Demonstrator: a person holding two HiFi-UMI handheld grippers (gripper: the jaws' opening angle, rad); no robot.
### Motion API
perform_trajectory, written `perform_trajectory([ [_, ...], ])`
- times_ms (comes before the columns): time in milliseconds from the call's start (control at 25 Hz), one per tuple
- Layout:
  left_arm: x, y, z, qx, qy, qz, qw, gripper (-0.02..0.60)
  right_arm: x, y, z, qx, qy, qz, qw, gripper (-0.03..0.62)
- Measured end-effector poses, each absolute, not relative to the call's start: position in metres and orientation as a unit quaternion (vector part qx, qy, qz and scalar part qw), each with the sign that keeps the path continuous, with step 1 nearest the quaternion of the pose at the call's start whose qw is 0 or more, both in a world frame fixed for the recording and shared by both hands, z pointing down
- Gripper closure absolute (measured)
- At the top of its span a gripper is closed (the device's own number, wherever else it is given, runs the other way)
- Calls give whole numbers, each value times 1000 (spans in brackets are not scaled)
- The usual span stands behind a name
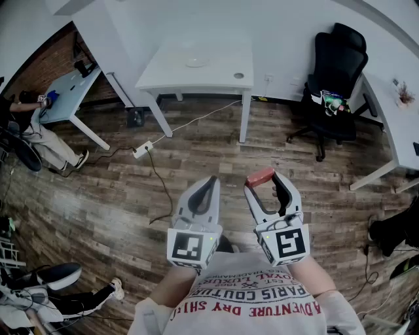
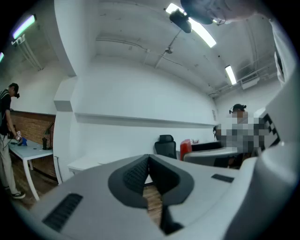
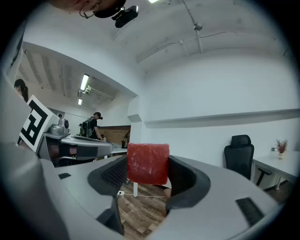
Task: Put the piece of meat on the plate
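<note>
The left tongs (image 1: 209, 185) are sitting closed and empty. The right tongs (image 1: 268, 184) are gripping the piece of meat (image 1: 260, 177) above the floor (image 1: 118, 190). It is being carried, so next it needs taking to what looks like the plate (image 1: 196, 63) on the far bench (image 1: 222, 77).

The floor (image 1: 196, 170) is dark wood plank, worn and streaked. A white table (image 1: 203, 72) stands against the white back wall (image 1: 196, 19), with a round cable hole (image 1: 239, 76) near its right corner. To its right a black office chair (image 1: 337, 78) sits on castors, with something green-printed on its seat. A white desk (image 1: 393, 124) at the far right carries a small plant (image 1: 404, 97). At the left a pale blue table (image 1: 69, 91) stands before a brick wall (image 1: 46, 62). A white power strip (image 1: 143, 150) lies on the floor, its white cable running off under the white table. Fluorescent tubes (image 2: 204, 33) light the white ceiling (image 2: 131, 28).
</note>
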State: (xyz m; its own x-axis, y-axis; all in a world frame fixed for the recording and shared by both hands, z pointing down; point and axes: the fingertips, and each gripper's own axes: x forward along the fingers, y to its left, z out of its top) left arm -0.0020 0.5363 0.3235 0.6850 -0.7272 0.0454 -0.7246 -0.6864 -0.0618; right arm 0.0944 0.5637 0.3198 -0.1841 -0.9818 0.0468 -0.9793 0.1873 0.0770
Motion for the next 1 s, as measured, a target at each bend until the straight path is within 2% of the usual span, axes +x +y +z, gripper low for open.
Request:
perform_trajectory([
  [600, -2, 537, 329, -916, 399, -37, 12, 575, 92, 563, 328, 614, -789, 8, 6, 319],
  [1000, -30, 489, 348, -911, 409, -36, -19, 575, 65, 516, 341, 598, -801, 11, 28, 319],
])
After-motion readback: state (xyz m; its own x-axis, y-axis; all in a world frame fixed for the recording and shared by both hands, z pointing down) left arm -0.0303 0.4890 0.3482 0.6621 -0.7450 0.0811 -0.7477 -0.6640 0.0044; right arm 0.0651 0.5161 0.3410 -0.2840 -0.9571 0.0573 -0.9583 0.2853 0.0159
